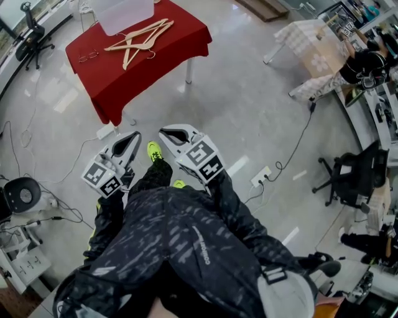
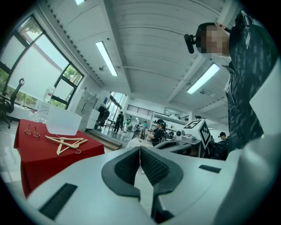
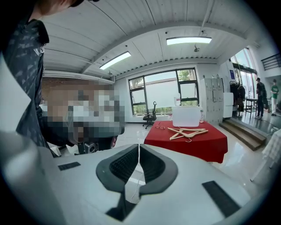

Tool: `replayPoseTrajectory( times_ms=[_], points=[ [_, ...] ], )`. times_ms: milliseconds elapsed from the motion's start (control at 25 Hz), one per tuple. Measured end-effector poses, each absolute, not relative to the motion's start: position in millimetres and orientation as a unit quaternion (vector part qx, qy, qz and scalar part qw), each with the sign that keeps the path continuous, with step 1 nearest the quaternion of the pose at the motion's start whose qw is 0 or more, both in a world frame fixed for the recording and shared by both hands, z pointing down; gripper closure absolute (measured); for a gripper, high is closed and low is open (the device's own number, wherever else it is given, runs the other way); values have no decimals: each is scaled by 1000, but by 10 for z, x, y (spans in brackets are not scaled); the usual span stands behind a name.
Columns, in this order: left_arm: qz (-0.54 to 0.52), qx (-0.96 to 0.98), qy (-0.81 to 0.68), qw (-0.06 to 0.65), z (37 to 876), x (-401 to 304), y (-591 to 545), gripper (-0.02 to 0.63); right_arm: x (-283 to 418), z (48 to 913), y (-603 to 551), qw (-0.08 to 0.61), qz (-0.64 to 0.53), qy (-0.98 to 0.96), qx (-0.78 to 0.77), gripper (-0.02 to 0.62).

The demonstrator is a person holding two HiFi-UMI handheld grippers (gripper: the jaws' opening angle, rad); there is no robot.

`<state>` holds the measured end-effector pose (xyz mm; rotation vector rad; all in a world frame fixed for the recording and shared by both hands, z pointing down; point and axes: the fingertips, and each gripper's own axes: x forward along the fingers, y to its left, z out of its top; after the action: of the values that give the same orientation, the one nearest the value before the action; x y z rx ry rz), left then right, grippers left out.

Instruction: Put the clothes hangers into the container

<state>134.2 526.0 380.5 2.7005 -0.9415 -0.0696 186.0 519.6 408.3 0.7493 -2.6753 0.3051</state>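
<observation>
Wooden clothes hangers [image 1: 138, 38] lie crossed in a small pile on a red-clothed table [image 1: 168, 56], some distance ahead of me. A translucent white container [image 1: 124, 13] stands just behind them at the table's far edge. The hangers [image 2: 66, 141] and container [image 2: 63, 123] show at the left of the left gripper view, and the hangers [image 3: 186, 132] with the container [image 3: 186, 116] at the right of the right gripper view. My left gripper [image 1: 134, 138] and right gripper [image 1: 166, 132] are held close to my body, both shut and empty, well short of the table.
A pair of glasses [image 1: 88, 56] lies on the table's left part. Cables [image 1: 292, 152] and a power strip [image 1: 260, 177] trail across the pale floor. Office chairs [image 1: 351, 177] stand at right, another chair [image 1: 31, 34] at far left. People work at desks in the background.
</observation>
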Motion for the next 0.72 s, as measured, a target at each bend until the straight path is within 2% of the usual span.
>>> replayPoseTrajectory(
  times_ms=[720],
  points=[
    [-15, 942, -308, 136, 3785, 900, 3798, 595, 1178, 4065, 3762, 206, 104, -936, 266, 577]
  ],
)
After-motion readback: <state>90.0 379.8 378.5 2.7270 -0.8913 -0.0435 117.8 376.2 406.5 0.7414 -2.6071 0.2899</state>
